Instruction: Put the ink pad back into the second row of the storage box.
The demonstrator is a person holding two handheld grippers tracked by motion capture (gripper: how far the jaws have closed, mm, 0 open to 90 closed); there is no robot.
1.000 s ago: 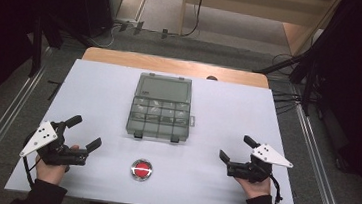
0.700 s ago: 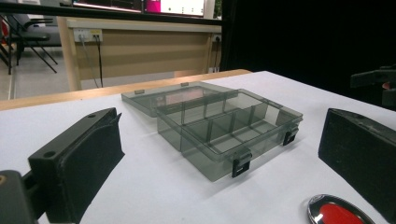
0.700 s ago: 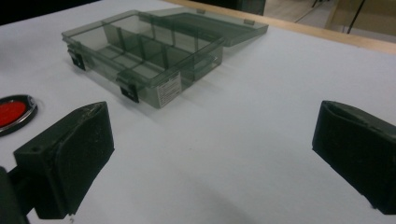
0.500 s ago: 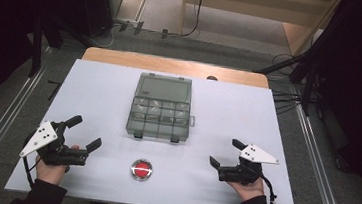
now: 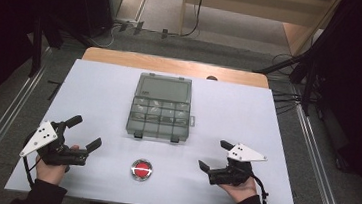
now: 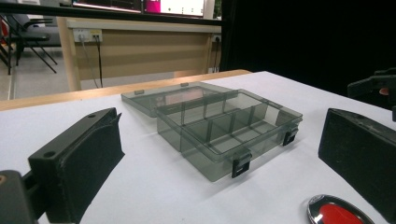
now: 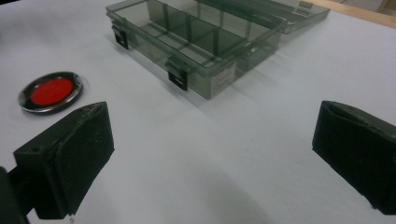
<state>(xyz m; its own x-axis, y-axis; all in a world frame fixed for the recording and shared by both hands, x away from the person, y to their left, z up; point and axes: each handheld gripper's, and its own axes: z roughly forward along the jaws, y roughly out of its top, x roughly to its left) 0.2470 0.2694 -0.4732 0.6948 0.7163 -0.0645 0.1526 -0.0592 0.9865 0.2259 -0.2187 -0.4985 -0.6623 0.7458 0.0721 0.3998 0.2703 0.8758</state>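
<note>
A smoky clear compartment box (image 5: 160, 107) lies open mid-table, its lid folded back toward the far edge; its divided tray (image 6: 229, 128) (image 7: 196, 39) looks empty. A round red button in a chrome ring (image 5: 141, 170) (image 7: 50, 91) (image 6: 337, 213) sits near the front edge, between my hands. My left gripper (image 5: 83, 133) rests at the front left, open, jaws wide apart with nothing between them (image 6: 219, 163). My right gripper (image 5: 212, 155) rests at the front right, also open and empty (image 7: 210, 144), angled toward the button and the box.
The white tabletop (image 5: 248, 113) has a wooden strip (image 5: 172, 66) along its far edge. Metal rails (image 5: 314, 155) run along both sides of the table, and cables (image 5: 279, 99) lie on the floor beyond it.
My right gripper has slid left and a little toward the front edge, closer to the red button. The left gripper and the box have stayed put.
</note>
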